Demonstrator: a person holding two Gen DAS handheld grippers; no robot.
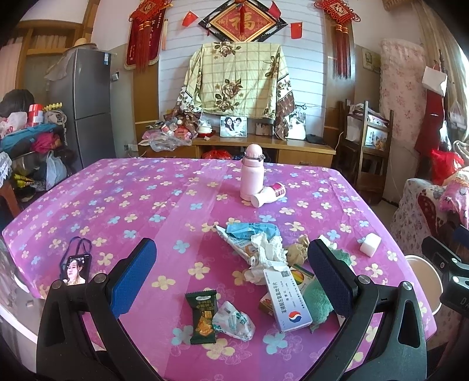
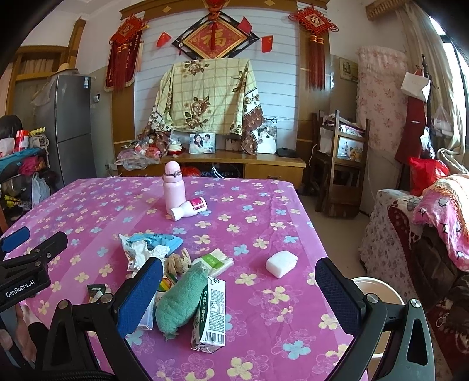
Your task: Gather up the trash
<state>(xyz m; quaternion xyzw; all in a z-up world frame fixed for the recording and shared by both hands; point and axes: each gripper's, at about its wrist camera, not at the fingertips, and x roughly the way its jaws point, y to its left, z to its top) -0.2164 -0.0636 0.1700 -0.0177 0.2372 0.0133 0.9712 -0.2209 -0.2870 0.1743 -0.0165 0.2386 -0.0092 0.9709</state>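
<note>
Grippers, left (image 1: 231, 275) and right (image 2: 239, 285), hover with jaws apart and empty over trash (image 1: 263, 255) heaped near the table's (image 1: 117, 190) front edge; best pick loose wrappers (image 1: 202, 316) singly, carrying each to the bin (image 2: 378, 290) beside

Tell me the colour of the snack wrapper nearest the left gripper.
Dark green snack wrapper, orange picture; clearest in left wrist view.

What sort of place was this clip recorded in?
Most likely a lived-in home living or dining room. A table under a pink flowered cloth holds scattered trash, a grey fridge stands at the left wall, and framed family photos sit on a wooden cabinet below red festive wall hangings.
</note>
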